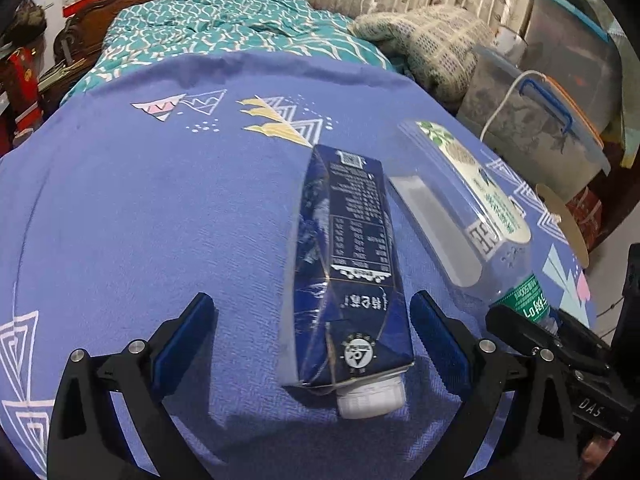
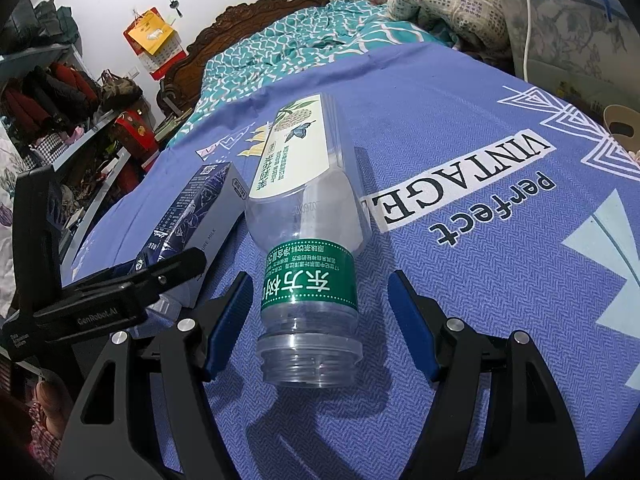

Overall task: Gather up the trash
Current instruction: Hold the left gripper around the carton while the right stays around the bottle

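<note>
We note left gripper (image 1: pixel 312 340) open, astride the dark-blue milk carton (image 1: pixel 344 272); right gripper (image 2: pixel 320 320) open, straddling the clear plastic bottle (image 2: pixel 308 248); long axes run near-to-far

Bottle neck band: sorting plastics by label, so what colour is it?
Green with white characters, on the clear bottle; right wrist view shows it best.
</note>
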`<act>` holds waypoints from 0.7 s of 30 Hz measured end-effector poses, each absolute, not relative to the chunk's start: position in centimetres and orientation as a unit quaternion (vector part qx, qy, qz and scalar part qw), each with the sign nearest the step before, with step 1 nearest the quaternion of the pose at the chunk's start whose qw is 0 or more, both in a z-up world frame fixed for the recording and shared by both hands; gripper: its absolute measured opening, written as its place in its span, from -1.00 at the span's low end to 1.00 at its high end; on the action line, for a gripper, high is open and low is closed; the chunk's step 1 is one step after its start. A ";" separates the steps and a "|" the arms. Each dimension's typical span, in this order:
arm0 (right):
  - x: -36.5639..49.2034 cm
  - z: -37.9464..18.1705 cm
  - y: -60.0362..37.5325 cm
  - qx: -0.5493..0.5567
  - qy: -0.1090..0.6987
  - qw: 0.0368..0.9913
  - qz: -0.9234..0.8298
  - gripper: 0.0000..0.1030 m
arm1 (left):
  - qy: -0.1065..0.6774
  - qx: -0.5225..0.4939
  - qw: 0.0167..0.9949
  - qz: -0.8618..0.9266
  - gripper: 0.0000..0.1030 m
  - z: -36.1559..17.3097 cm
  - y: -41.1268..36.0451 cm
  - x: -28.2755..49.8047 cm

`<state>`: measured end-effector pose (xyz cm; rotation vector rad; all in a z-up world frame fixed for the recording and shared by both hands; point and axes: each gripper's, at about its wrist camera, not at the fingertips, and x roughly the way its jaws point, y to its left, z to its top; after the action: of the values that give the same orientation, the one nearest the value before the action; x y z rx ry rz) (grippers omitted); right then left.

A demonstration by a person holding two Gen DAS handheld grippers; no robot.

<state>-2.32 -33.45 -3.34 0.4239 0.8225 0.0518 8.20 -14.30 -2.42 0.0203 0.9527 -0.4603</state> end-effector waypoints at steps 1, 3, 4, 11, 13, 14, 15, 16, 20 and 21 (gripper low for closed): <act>-2.3 -3.3 -33.5 0.204 0.397 0.895 0.025 0.38 | 0.451 0.008 0.865 -0.218 0.83 -2.3 -14.2 8.2; -2.3 -3.3 -33.4 0.202 0.396 0.895 0.023 0.38 | 0.447 0.007 0.868 -0.215 0.83 -2.1 -14.1 8.0; -2.5 -3.2 -33.3 0.199 0.395 0.897 0.021 0.38 | 0.444 0.008 0.870 -0.214 0.83 -2.1 -14.1 7.9; -3.0 -2.5 -32.2 0.172 0.387 0.906 0.020 0.37 | 0.439 0.008 0.874 -0.210 0.83 -1.9 -14.1 7.7; -3.1 -2.4 -32.0 0.168 0.386 0.907 0.021 0.38 | 0.439 0.007 0.874 -0.209 0.83 -1.9 -13.9 7.7; -3.2 -2.3 -31.8 0.168 0.385 0.907 0.020 0.38 | 0.439 0.006 0.874 -0.208 0.83 -1.9 -13.9 7.7; -3.3 -2.3 -31.8 0.169 0.385 0.907 0.020 0.38 | 0.439 0.005 0.874 -0.209 0.83 -1.9 -13.9 7.7; -3.3 -2.3 -31.8 0.169 0.385 0.907 0.020 0.37 | 0.438 0.004 0.874 -0.210 0.83 -1.8 -13.8 7.7; -3.4 -2.4 -31.8 0.170 0.387 0.906 0.020 0.38 | 0.440 -0.011 0.869 -0.227 0.83 -1.7 -13.3 8.0; -3.4 -2.4 -31.7 0.170 0.386 0.906 0.020 0.38 | 0.438 -0.022 0.869 -0.231 0.83 -1.6 -13.0 8.1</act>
<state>-3.44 -31.71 -2.36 0.3509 0.7972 0.0409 8.09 -12.96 -1.64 -0.0453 0.9163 -0.4826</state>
